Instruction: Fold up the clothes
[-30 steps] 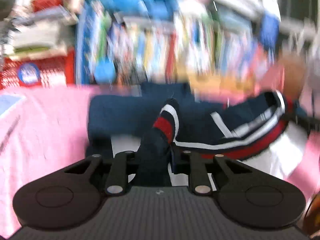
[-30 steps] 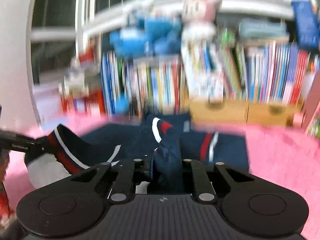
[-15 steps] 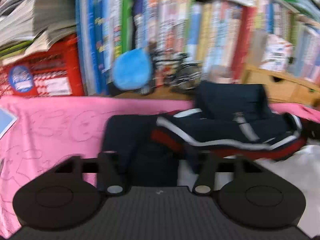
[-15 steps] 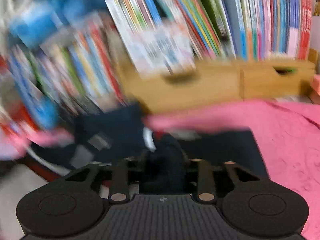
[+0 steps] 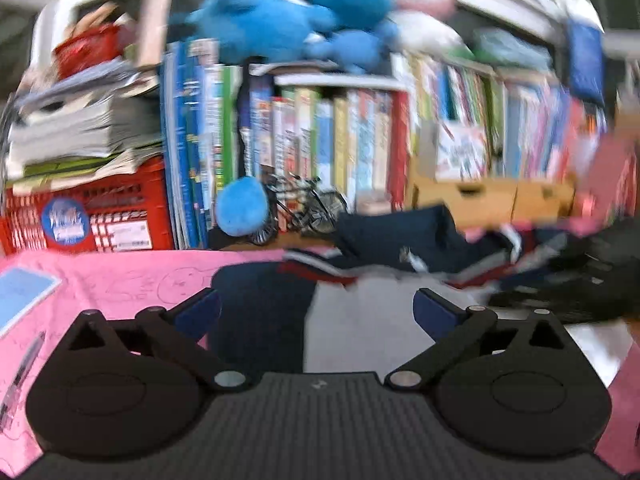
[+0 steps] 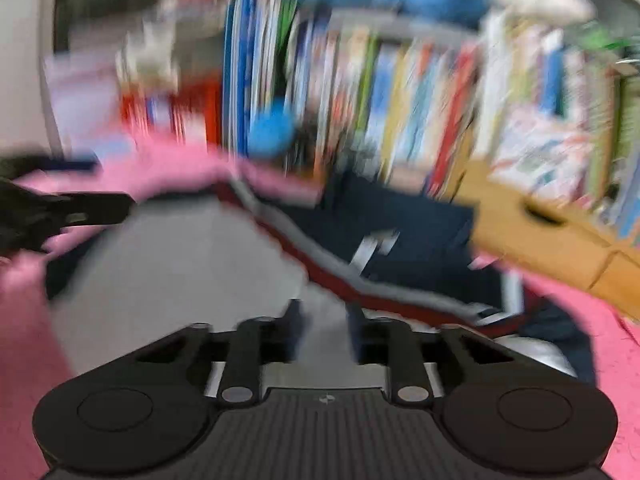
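The pink patterned cloth (image 5: 120,280) covering the table fills the lower left of the left wrist view and both lower corners of the right wrist view, which is heavily smeared. On it, centre frame in both views, lies the navy and white garment with red and white stripes (image 5: 360,280), partly folded, its navy part bunched toward the back. Only the left wrist view shows clearly the row of colourful upright books (image 5: 320,140) across the middle, the blue plush toys (image 5: 288,20) above them, the red plastic crate (image 5: 100,216) at centre left with a stack of paper and magazines on top, and a light blue flat card (image 5: 24,288) at the left edge. The wooden box with a slot handle (image 6: 540,224) shows at right. The left gripper (image 5: 316,308) has its jaws spreading wide, the garment lying beyond them, ungripped. The right gripper (image 6: 324,320) has jaws narrowing, close together; whether cloth is pinched I cannot tell.
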{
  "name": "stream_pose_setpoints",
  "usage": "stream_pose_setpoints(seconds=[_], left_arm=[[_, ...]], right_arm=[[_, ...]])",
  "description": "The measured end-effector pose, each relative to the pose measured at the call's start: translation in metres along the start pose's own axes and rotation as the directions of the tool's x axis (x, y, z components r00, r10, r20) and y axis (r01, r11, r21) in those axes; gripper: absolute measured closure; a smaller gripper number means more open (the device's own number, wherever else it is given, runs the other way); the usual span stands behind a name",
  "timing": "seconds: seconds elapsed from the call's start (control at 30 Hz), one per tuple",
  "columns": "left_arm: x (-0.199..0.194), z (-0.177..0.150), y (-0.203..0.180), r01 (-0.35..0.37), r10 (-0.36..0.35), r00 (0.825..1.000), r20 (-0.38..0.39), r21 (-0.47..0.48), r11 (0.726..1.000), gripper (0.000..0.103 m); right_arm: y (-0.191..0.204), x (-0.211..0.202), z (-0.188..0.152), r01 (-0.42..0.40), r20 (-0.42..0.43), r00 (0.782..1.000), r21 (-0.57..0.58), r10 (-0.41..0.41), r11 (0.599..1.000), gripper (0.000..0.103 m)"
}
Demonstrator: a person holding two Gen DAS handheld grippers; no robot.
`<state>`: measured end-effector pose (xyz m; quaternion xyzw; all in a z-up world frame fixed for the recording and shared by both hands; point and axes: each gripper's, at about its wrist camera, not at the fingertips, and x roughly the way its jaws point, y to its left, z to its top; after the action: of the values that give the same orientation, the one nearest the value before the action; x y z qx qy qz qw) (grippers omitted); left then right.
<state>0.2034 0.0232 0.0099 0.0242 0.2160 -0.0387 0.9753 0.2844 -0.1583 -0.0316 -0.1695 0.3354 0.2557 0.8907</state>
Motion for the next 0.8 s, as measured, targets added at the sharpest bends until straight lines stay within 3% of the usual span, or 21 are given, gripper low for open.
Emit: stream_pose_setpoints(seconds=[0.07, 0.13, 0.27, 0.33, 0.37, 0.4, 0.5, 0.6, 0.67, 0.73, 0.8], left_arm=[[0.01, -0.013, -0.012, -0.013, 0.015, 0.999, -0.032, 0.05, 0.999, 0.0], [0.02, -0.022, -0.018, -0.01, 0.016, 0.998, -0.066, 0.098, 0.995, 0.0], [0.03, -0.031, -0.012, -0.032, 0.041, 0.995, -0.091, 0.098, 0.995, 0.0], [0.031, -0.034, -0.003, -0.059, 0.065, 0.993, -0.098, 0.063, 0.996, 0.0], [0.03, -0.036, 0.001, -0.075, 0.079, 0.992, -0.096, 0.049, 0.996, 0.0], [0.029, -0.037, 0.004, -0.097, 0.101, 0.99, -0.096, 0.042, 0.994, 0.0], [0.032, -0.04, 0.008, -0.165, 0.17, 0.978, -0.122, 0.045, 0.985, 0.0], [0.036, -0.041, 0.015, -0.184, 0.186, 0.97, -0.158, 0.022, 0.983, 0.0], [0.037, -0.042, 0.02, -0.207, 0.205, 0.964, -0.169, 0.007, 0.978, 0.0], [0.038, -0.043, 0.025, -0.233, 0.228, 0.958, -0.177, -0.006, 0.973, 0.0], [0.036, -0.043, 0.03, -0.25, 0.242, 0.953, -0.181, -0.024, 0.968, 0.0]], right_arm=[[-0.007, 0.038, 0.013, 0.04, -0.047, 0.998, 0.053, -0.038, 0.998, 0.081], [-0.022, 0.058, 0.023, 0.051, -0.008, 0.999, 0.127, -0.05, 0.991, 0.08], [-0.046, 0.077, 0.03, 0.01, 0.051, 0.998, 0.234, -0.023, 0.972, 0.074], [-0.051, 0.058, 0.026, -0.046, 0.083, 0.996, 0.302, 0.022, 0.952, 0.054], [-0.052, 0.042, 0.021, -0.08, 0.124, 0.991, 0.308, 0.044, 0.948, 0.035], [-0.052, 0.026, 0.016, -0.114, 0.165, 0.984, 0.313, 0.065, 0.943, 0.027], [-0.048, -0.021, -0.009, -0.064, 0.215, 0.977, 0.225, 0.014, 0.972, 0.026], [-0.066, -0.04, -0.043, 0.031, 0.15, 0.987, 0.217, -0.064, 0.976, 0.026], [-0.093, -0.035, -0.067, 0.192, 0.041, 0.977, 0.262, -0.21, 0.946, 0.023], [-0.117, -0.042, -0.084, 0.212, 0.008, 0.972, 0.399, -0.235, 0.892, 0.026], [-0.119, -0.059, -0.092, 0.186, 0.062, 0.968, 0.466, -0.242, 0.865, 0.027]])
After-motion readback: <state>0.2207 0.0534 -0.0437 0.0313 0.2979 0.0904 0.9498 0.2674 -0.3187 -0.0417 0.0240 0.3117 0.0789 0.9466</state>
